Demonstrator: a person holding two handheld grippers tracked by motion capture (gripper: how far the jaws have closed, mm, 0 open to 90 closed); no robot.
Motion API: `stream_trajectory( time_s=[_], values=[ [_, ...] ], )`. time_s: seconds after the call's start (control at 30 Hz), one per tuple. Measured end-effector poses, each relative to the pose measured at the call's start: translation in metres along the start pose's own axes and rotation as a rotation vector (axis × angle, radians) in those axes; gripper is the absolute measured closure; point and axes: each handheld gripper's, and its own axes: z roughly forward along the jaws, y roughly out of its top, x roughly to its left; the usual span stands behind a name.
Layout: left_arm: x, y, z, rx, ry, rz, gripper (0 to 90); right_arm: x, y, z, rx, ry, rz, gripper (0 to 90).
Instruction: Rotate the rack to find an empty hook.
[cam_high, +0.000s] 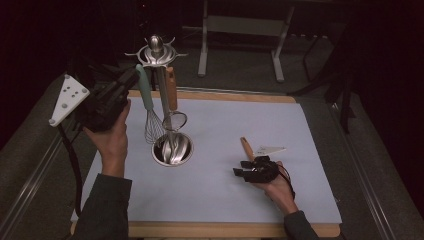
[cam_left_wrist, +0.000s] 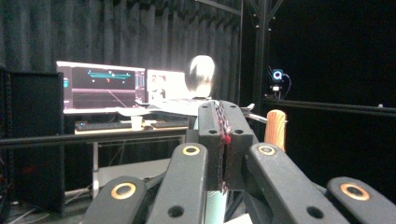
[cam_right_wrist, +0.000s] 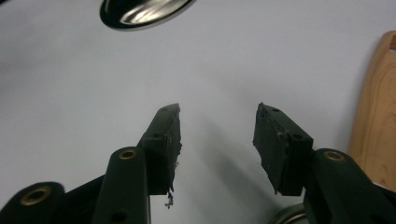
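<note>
The whisk (cam_high: 150, 107), with its pale green handle, is hung from the metal stand (cam_high: 165, 100) near the mat's far left. Its handle top is clamped by the left gripper (cam_high: 131, 80), presumably for unhooking. The right gripper (cam_high: 246, 168) rests on the mat (cam_high: 280, 195), jaws apart and empty, beside a wooden handle (cam_high: 246, 147).

Closed left gripper (cam_left_wrist: 224, 140) beside wooden handle (cam_left_wrist: 275, 128), monitors (cam_left_wrist: 102, 86) behind.
</note>
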Motion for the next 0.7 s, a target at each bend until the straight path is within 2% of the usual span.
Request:
stream_trajectory(
  time_s=[0.1,0.3,0.43,0.7],
  values=[
    [0.001,0.0,-0.001,-0.002,0.0,-0.008,88.8,0.0,0.0,0.0,0.002,-0.001,-0.003,50.4],
    [-0.007,0.001,0.0,-0.011,-0.057,0.028,89.9,0.001,-0.001,0.0,0.003,-0.002,0.003,50.4],
    [-0.008,0.003,0.005,0.008,-0.038,0.042,90.0,0.0,-0.002,0.001,0.006,-0.002,0.002,50.4],
    [-0.004,0.002,0.006,-0.003,0.006,0.027,90.0,-0.001,-0.002,-0.002,0.0,-0.001,0.008,50.4]
  ],
)
